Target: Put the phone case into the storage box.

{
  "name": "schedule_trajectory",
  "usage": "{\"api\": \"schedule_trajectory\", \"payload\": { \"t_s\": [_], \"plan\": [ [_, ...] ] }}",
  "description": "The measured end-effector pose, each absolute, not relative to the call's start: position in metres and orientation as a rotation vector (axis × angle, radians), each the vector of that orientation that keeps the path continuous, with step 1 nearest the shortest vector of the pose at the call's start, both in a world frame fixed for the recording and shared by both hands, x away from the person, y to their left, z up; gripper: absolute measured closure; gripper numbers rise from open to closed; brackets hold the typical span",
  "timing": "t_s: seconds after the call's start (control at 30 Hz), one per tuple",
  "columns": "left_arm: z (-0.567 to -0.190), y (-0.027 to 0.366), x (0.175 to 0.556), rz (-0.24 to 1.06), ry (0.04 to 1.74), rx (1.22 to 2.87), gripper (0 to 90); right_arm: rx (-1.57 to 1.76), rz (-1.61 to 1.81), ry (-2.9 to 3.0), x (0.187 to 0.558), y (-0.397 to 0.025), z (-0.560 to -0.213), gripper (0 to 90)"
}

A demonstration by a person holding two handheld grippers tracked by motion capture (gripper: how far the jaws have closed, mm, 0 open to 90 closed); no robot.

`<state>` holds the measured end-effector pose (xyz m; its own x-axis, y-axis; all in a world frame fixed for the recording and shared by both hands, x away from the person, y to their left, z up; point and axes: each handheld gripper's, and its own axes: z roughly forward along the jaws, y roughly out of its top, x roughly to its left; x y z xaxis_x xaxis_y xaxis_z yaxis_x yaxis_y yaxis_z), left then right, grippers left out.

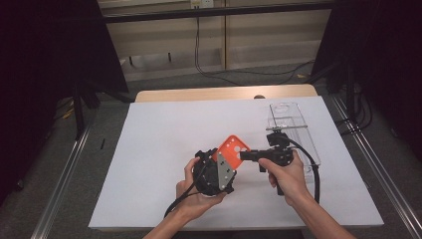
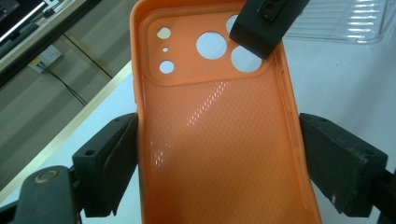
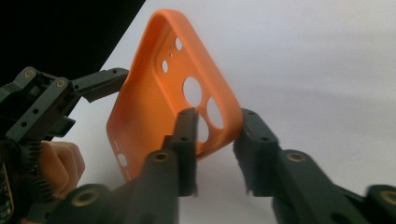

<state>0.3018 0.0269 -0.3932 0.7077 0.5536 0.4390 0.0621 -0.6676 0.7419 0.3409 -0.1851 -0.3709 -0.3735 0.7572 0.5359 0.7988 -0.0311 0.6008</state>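
Holding the orange soft-plastic phone case [image 1: 233,148] clear of the white-covered bench [image 1: 164,144], between the two tools, slightly right of centre and near the person's edge.

Left hand-held gripper [image 2: 219,154]: clamped across the case's width, one pad on each long side wall, hollow inner face turned toward its camera. Judged as the fixture grip: case is kept steady and its cavity exposed.

Right hand-held gripper [image 3: 212,140]: jaws straddle the rim at the camera-cutout corner, one finger [image 3: 187,140] inside against the cutouts, the other outside the wall. Inner pad appears to touch; a slim gap seems to remain at the outer pad, so a full pinch can't be confirmed. Probable purpose: the rim is being taken for a hand-over, or for flexing or turning the case.

Case is tilted, cutout end up and away from the person, which keeps that corner reachable from the right.

Clear plastic tray [image 1: 293,132] lies on the bench just behind the right gripper, not touching the case; it may be the case's packaging or destination, unconfirmed.

Writing: no brand, label or text can be read on case, tray or grippers. Inner face carries a fine dotted texture.
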Motion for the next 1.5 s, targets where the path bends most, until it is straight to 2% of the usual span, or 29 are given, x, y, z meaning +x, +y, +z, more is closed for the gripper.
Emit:
{"api": "schedule_trajectory", "payload": {
  "t_s": [0.43, 0.87, 0.97, 1.17, 1.4, 1.5],
  "plan": [
    [-0.397, 0.025, 0.304, 0.887, 0.478, 2.195, 15.3, -1.751, -1.444, -2.072, 0.338, -0.186, -0.372, 78.2],
    [-0.401, 0.024, 0.309, 0.929, 0.505, 2.176, 13.4, -1.745, -1.503, -2.072, 0.337, -0.182, -0.37, 80.7],
    [-0.399, 0.024, 0.309, 0.869, 0.522, 2.164, 12.1, -1.726, -1.526, -2.107, 0.334, -0.18, -0.366, 81.1],
    [-0.395, 0.025, 0.309, 0.851, 0.547, 2.118, 6.9, -1.706, -1.561, -2.151, 0.331, -0.179, -0.358, 81.4],
    [-0.395, 0.028, 0.31, 0.726, 0.503, 2.118, 3.2, -1.72, -1.569, -2.156, 0.333, -0.183, -0.359, 81.4],
    [-0.393, 0.032, 0.31, 0.672, 0.492, 2.07, 2.7, -1.722, -1.582, -2.167, 0.331, -0.185, -0.358, 81.4]
  ]
}}
